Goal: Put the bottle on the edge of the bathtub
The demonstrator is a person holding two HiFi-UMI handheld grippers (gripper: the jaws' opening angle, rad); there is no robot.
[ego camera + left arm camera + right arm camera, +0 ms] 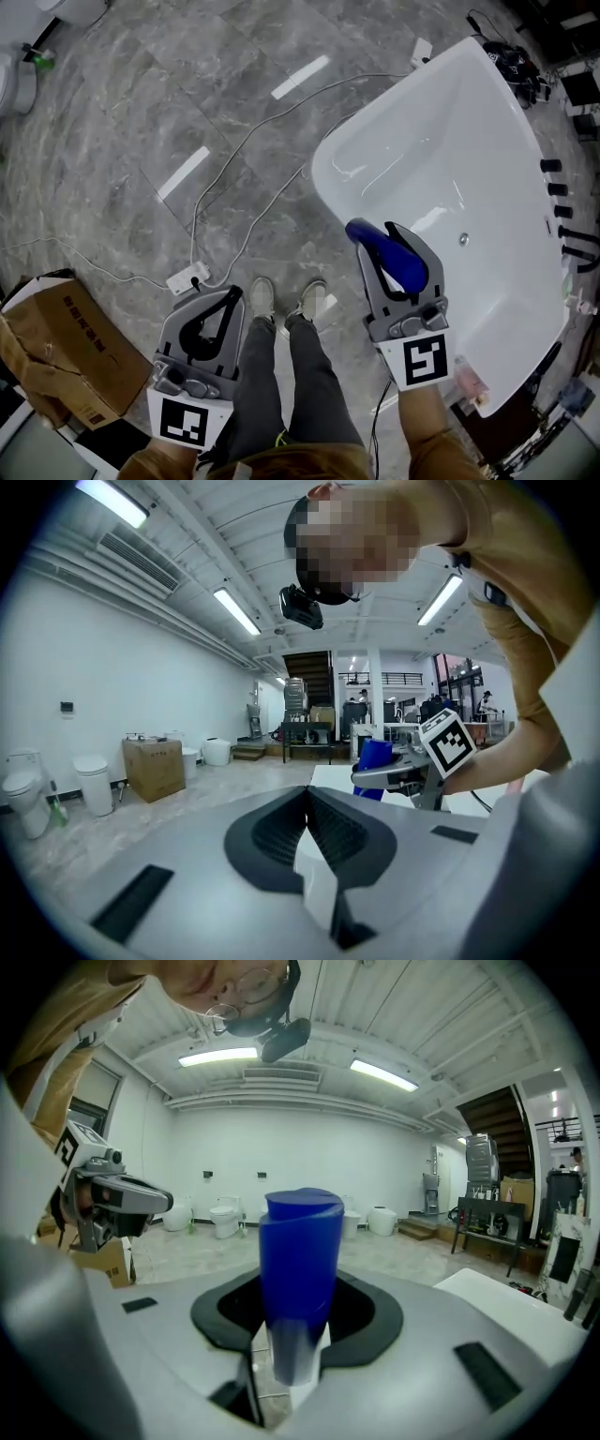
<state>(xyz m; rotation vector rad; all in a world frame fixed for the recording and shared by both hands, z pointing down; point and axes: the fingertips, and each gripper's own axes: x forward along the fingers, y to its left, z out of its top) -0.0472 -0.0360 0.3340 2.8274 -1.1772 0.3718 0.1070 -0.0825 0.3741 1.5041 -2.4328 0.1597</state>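
We hold the bottle [300, 1269] in the right gripper [377, 234], whose jaws stand at a middling width, pressed against its sides. The bottle is blue, with a smooth body and a slanted top, and it narrows toward the clamped end. In the head view it hangs above the near, rounded end of the bathtub [328, 159], clear of the rim as far as we can tell. The left gripper [231, 294] has its jaws closed together with nothing between them, and it hovers over the floor beside the person's legs.

We judge the bottle to be rigid plastic and fairly light, though we cannot tell how full it is. The glossy, tapered surface could let it slide in the pads, so we recommend keeping the grip on the body, well below the top. The bathtub rim looks narrow, rounded and slick. We therefore seat the base fully on the rim before opening the jaws.
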